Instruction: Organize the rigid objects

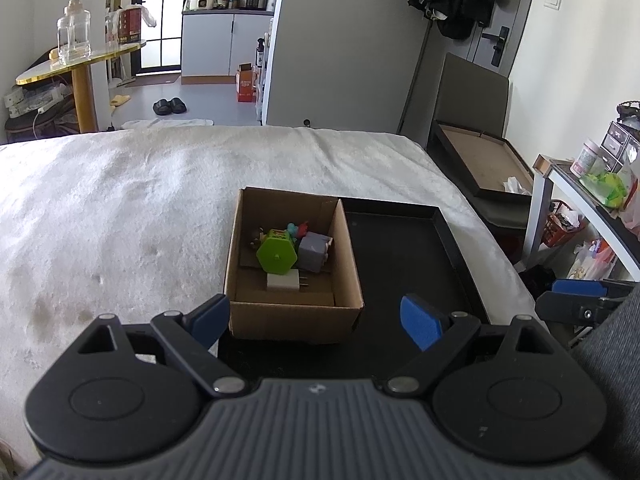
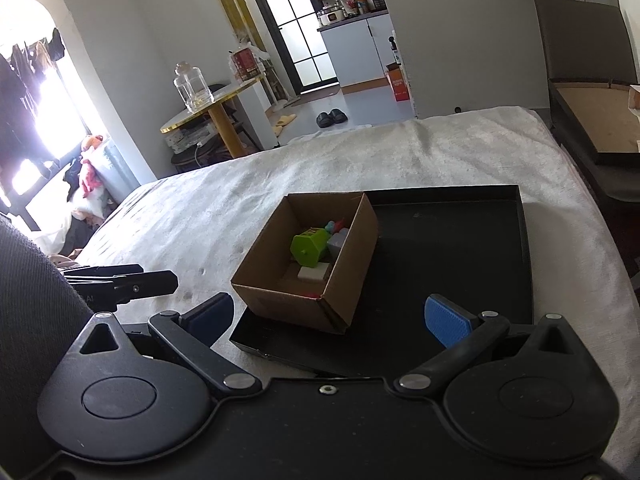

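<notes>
Jaws apart on both grippers; cardboard box on black tray holds green hexagonal piece, gray block, white plug.

Matt brown cardboard box on smooth black tray, over nubbly white cloth cover.

Small coloured pieces at the far side of the cardboard box are too small to identify. A green hexagonal object partly covers the white block. The box hides the black tray's left part.

Brown box; black tray (green toy)
</notes>
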Demonstrator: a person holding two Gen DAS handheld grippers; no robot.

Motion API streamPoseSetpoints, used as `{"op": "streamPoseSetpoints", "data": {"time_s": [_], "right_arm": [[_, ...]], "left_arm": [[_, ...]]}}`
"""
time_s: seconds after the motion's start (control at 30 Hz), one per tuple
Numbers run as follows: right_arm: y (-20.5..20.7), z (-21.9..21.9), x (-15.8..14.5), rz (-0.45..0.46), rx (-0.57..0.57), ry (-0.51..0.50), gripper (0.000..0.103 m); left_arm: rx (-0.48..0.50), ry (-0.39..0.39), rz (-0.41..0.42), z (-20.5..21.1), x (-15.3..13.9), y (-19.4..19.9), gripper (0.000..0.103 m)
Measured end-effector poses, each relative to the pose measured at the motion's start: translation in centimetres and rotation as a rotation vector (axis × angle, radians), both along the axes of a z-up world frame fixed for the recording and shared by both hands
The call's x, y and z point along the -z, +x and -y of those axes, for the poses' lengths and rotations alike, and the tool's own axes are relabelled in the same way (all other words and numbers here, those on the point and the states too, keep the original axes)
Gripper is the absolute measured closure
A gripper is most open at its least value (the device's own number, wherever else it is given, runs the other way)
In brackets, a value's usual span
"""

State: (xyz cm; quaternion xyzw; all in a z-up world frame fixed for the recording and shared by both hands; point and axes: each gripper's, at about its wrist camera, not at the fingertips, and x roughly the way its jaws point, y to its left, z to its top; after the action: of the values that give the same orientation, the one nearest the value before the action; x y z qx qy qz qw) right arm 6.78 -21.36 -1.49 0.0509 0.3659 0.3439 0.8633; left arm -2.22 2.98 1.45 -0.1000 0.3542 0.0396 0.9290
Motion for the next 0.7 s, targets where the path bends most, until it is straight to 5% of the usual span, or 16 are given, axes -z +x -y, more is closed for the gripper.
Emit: {"op": "streamPoseSetpoints", "data": {"time_s": [0.7], "right_arm": [[-0.14, 0.00, -0.14, -0.003, 0.010, -0.012, 0.000]], "left_arm": [[0.018, 0.002, -0.018, 0.40, 0.17, 0.66, 0.012]]}}
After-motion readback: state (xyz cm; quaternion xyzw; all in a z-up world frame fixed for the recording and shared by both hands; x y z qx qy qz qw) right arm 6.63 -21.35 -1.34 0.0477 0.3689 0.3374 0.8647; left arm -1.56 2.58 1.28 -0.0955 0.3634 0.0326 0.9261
